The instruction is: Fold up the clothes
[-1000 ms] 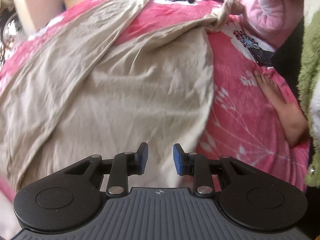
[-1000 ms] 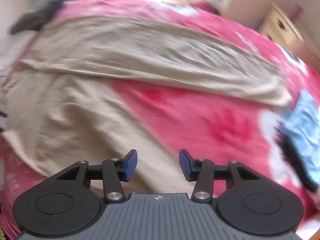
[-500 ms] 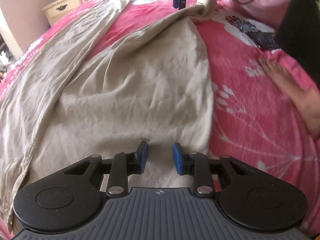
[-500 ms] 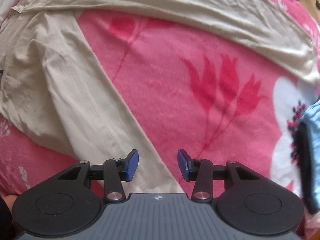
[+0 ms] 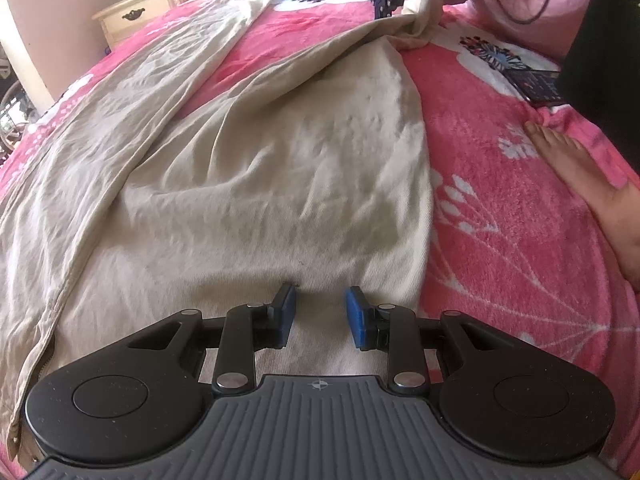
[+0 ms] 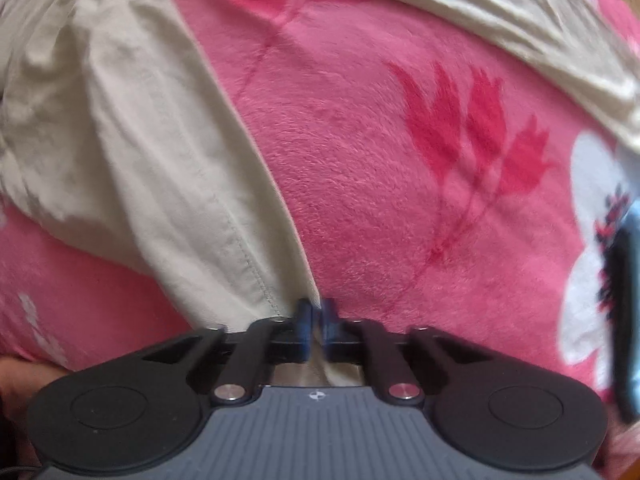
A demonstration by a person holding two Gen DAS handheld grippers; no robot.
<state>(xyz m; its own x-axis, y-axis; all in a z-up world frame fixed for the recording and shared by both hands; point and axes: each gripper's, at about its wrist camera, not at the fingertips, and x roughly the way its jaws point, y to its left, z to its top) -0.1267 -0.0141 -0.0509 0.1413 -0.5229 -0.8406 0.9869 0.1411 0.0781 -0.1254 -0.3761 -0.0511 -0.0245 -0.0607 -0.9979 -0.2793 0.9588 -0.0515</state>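
Right-wrist view: we find the right gripper (image 6: 316,322) pointing almost straight down, its blue pads pinched tight on the stitched edge of one leg of the crumpled beige cotton trousers (image 6: 132,152), which lie spread, legs apart, across the pink floral fleece blanket (image 6: 400,208). No fold is made yet, we judge. Our left gripper (image 5: 320,314) angles down over the trousers' broad upper part, jaws parted, gripping nothing.

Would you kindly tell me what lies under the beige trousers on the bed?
The beige trousers lie spread on a pink floral blanket, which shows between the legs and beside them. Whatever lies beneath the fabric itself is covered, so it cannot be seen.
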